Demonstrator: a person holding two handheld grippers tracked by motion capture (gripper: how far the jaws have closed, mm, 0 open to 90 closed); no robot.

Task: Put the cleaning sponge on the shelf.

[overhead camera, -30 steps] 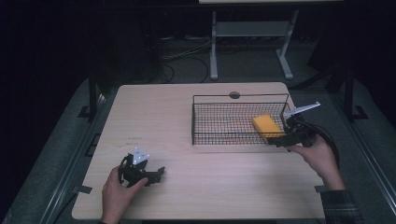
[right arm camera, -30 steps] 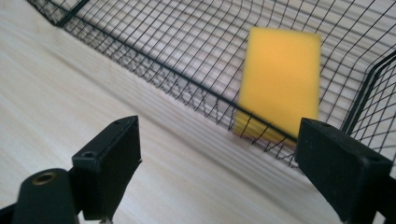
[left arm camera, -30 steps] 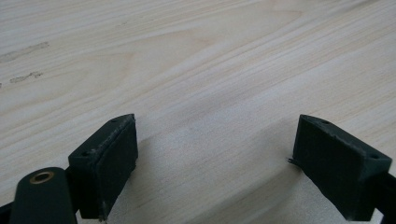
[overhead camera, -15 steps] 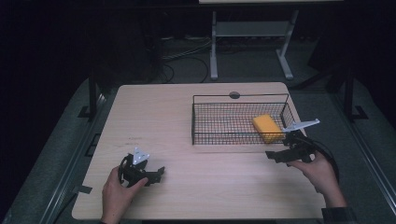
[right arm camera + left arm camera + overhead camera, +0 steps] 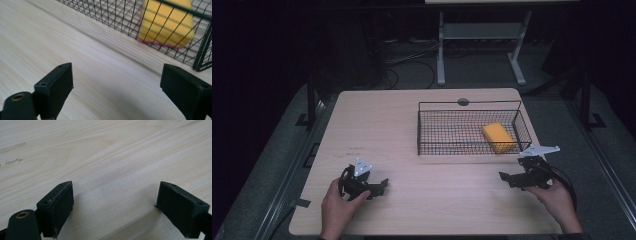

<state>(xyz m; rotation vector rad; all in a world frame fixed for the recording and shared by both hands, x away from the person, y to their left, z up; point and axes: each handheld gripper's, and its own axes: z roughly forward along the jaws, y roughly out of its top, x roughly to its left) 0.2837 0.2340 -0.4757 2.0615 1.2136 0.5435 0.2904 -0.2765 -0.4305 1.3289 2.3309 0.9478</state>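
Sponge [image 5: 498, 137] is the one loose thing on the table [image 5: 402, 125]: a yellow block lying inside the wire basket [image 5: 427, 131], at its right end, close to the right wall. In the right gripper view the sponge [image 5: 165, 22] is cut off by the top edge and crossed by the basket [image 5: 105, 15] wires; a thin pink layer is seen along its lower edge, and the rest is slightly blurred.

At the left of the high view, the left gripper [image 5: 381, 186] is held low over the near left part of the table by the left hand [image 5: 338, 202], whose forearm is cut off by the bottom edge. In the left gripper view its jaws are seen wide apart over bare wood, with nothing between them; their outer ends are cut off by the frame. The sponge lies well apart from these jaws, across the table.

At the right, the right gripper [image 5: 506, 178] is held by the right hand [image 5: 557, 197] just in front of the basket's near right corner, jaws pointing leftward. Its jaws are likewise spread wide over bare wood. The sponge lies beyond them, behind the basket's near wall, nearer the right jaw than the left, and is not touched.
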